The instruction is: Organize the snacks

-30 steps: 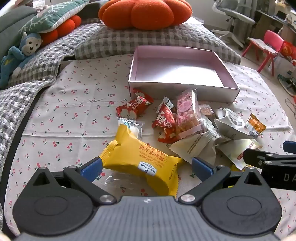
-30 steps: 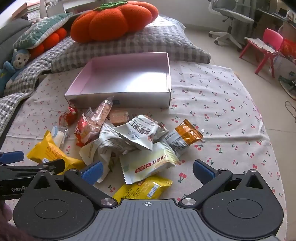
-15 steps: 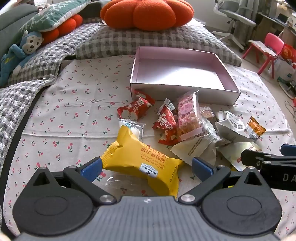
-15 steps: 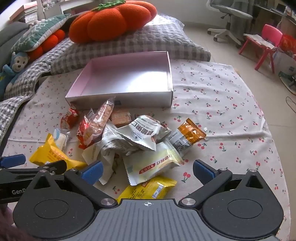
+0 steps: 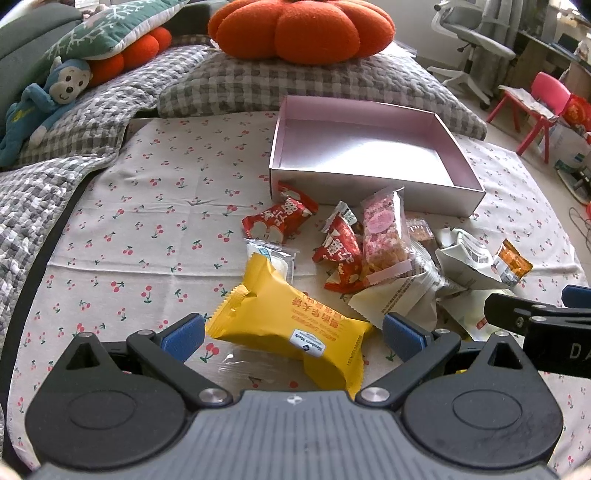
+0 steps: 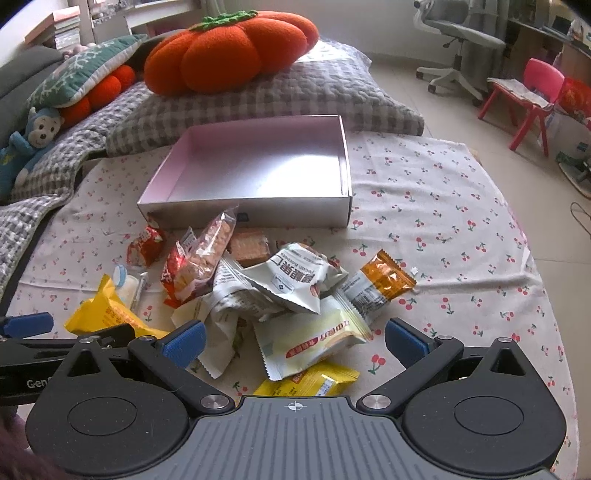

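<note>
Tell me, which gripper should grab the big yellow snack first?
Probably the left gripper. It is open, with the big yellow snack lying right between its fingers. The right gripper faces the white packets instead.

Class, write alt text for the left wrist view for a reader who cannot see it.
An open left gripper hovers around a yellow snack packet on a cherry-print cloth. Beyond lie mixed snack packets and an empty pink box, with an orange pumpkin cushion behind.
</note>
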`<state>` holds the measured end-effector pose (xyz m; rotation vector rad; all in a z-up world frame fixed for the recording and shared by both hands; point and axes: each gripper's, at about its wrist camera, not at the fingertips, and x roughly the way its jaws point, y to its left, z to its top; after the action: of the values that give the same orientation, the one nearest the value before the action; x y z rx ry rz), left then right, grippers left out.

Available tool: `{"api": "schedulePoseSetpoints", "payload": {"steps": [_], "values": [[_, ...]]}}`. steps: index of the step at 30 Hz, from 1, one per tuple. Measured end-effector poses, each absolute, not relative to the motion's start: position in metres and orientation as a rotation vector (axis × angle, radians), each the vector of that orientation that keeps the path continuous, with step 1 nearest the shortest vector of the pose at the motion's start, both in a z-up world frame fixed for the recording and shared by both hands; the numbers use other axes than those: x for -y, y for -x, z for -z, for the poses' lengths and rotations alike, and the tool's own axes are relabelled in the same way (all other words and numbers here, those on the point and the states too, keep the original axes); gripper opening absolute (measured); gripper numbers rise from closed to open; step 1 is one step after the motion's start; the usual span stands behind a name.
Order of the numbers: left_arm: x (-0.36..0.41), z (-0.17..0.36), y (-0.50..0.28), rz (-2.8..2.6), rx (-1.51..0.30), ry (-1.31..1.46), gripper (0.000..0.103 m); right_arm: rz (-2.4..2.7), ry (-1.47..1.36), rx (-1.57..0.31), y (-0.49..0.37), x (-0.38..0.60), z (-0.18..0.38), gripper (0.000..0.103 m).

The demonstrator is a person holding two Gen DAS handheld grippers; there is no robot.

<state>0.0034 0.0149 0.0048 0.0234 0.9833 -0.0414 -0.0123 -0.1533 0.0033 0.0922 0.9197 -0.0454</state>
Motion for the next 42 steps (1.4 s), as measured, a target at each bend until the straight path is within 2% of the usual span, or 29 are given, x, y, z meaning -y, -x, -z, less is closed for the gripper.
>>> {"api": "schedulePoseSetpoints", "payload": {"steps": [42], "values": [[-0.0162, -0.0065, -0.0037, 0.029, -0.971, -0.017, 0.103, 0.048, -0.11, -0.921, 0.0115, 0.1509, -0.0032, 0.103]]}}
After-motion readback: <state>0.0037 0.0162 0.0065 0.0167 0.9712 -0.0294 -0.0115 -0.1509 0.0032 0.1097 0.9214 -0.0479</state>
